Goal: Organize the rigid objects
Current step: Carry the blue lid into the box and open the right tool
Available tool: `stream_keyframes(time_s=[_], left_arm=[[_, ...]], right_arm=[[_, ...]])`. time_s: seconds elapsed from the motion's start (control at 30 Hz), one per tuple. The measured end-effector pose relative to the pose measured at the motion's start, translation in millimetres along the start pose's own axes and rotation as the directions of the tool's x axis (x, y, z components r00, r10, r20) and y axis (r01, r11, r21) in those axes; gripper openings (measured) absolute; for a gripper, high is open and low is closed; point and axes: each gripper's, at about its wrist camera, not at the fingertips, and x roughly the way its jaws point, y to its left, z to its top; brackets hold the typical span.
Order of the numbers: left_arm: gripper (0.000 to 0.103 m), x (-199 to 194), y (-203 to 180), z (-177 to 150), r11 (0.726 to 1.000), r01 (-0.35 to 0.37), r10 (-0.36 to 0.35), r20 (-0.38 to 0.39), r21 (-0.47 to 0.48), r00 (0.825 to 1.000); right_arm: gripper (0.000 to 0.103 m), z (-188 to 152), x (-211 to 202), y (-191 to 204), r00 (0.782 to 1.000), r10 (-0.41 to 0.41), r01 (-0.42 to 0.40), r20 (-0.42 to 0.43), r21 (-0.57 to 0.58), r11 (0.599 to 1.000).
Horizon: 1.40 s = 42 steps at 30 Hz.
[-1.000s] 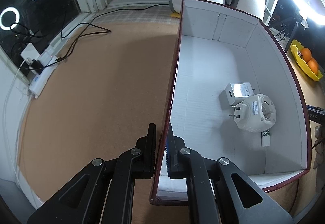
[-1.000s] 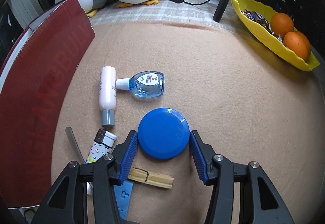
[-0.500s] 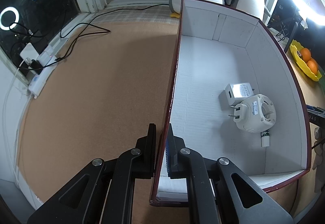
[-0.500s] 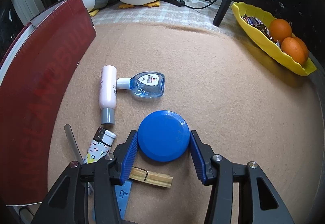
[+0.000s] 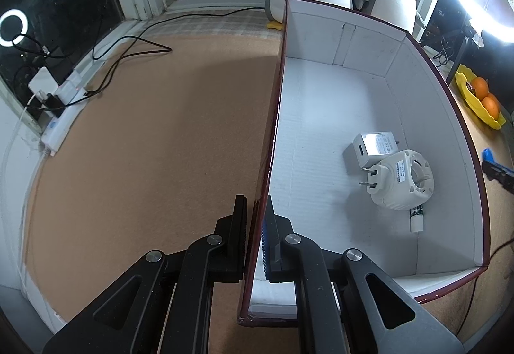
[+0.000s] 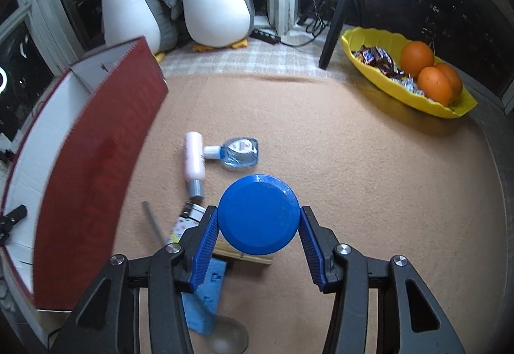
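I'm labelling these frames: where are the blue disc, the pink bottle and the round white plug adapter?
blue disc [image 6: 258, 212], right wrist view, centre of its top face
pink bottle [image 6: 193, 158], right wrist view, mid-body
round white plug adapter [image 5: 404, 180], left wrist view, its housing

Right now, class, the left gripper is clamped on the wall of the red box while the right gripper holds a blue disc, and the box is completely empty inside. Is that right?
Not quite. The left gripper does clamp the red box wall, and the right gripper holds the blue disc. But the left wrist view shows the box holding a white charger, a round white plug-in device and a small tube.
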Motion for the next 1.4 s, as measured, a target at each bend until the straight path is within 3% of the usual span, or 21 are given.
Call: stream_keyframes(time_s=[0.3,0.63,1.4], left_arm=[[0.007,2,0,1,1.0,0.017,-0.017,0.0,0.012,1.0],[0.007,2,2,1,0.999,0.043,-0.043,0.011,0.016,0.999],[0.007,5,3,4,0.994,0.084,-0.085,0.006,0.063,0.996]], right_arm=[[0.046,10,-55,48,0.987,0.122,-0.117,0.103,-0.053,0.992],[0.046,1,-74,128,0.965,0.247,-0.231,0.087,-0.161,0.959],[0.046,-18,-59,198,0.964,0.266,-0.257,0.014,-0.225,0.94]])
